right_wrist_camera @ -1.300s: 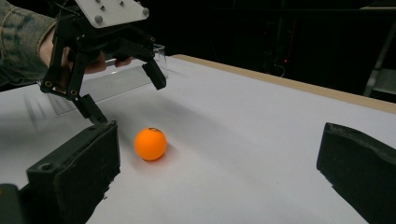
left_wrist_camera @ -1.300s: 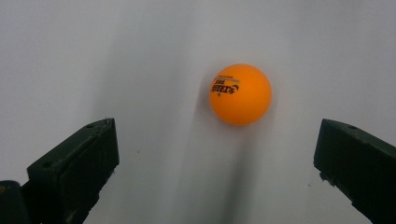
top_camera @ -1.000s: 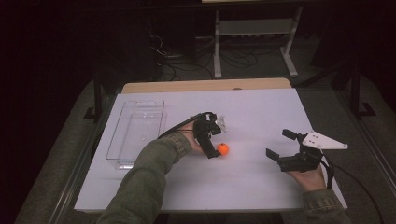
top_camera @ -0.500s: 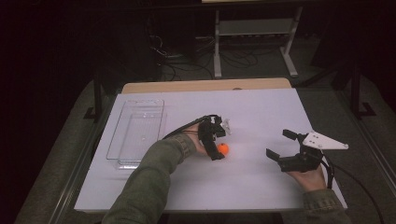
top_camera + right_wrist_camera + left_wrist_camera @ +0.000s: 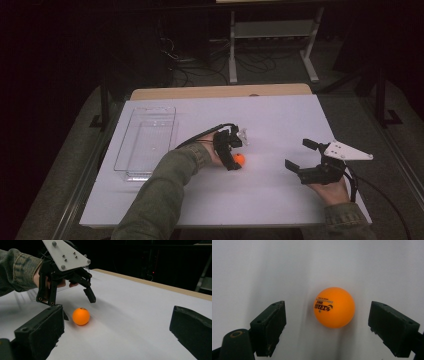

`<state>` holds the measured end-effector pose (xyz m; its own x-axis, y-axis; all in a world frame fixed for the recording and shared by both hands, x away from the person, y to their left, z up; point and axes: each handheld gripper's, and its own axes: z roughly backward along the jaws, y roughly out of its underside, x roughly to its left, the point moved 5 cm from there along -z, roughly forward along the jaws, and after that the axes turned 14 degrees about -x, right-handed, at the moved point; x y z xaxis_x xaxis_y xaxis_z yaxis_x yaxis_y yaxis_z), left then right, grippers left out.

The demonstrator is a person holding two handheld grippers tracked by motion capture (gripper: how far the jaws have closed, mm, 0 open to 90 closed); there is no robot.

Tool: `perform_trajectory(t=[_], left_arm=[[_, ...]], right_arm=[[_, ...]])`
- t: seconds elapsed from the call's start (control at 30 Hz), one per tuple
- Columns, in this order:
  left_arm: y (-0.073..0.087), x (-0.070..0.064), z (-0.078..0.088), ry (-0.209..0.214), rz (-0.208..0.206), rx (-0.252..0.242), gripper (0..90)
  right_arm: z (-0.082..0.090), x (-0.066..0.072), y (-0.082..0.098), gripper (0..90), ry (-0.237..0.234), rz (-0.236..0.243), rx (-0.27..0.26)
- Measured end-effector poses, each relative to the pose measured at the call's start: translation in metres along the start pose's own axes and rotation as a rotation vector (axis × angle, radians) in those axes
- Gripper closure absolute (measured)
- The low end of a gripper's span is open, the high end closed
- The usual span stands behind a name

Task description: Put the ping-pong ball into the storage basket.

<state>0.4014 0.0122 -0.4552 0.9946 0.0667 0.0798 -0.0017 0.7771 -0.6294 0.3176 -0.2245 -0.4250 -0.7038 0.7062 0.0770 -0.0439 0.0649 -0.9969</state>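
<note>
On table (image 5: pixel 280 115), left gripper (image 5: pixel 328 322) spread wide astride loose ball (image 5: pixel 334 307); right gripper (image 5: pixel 307 157) wide, empty; uneven squeeze likely to shoot ball away.

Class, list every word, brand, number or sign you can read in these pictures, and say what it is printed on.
"DHS": black print, upside down in the left gripper view, on the orange ball.
A smaller line beside it on the ball: too small to read.
Nothing readable elsewhere.

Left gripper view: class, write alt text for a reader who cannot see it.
An orange ball with black print rests on a white table, between the open jaws of the left gripper, which touch nothing.
</note>
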Motion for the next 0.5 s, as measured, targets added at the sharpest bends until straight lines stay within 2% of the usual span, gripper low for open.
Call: perform_trajectory(t=[0.27,0.5], left_arm=[[0.0016,-0.0003,-0.0041,0.016,-0.008,0.011,21.8],[0.0005,-0.0002,-0.0051,0.009,-0.022,0.007,28.1]], right_arm=[[0.0002,-0.0002,-0.0002,0.0,0.002,-0.002,-0.001],[0.0004,-0.0007,0.0000,0.0,0.002,0.000,0.000]])
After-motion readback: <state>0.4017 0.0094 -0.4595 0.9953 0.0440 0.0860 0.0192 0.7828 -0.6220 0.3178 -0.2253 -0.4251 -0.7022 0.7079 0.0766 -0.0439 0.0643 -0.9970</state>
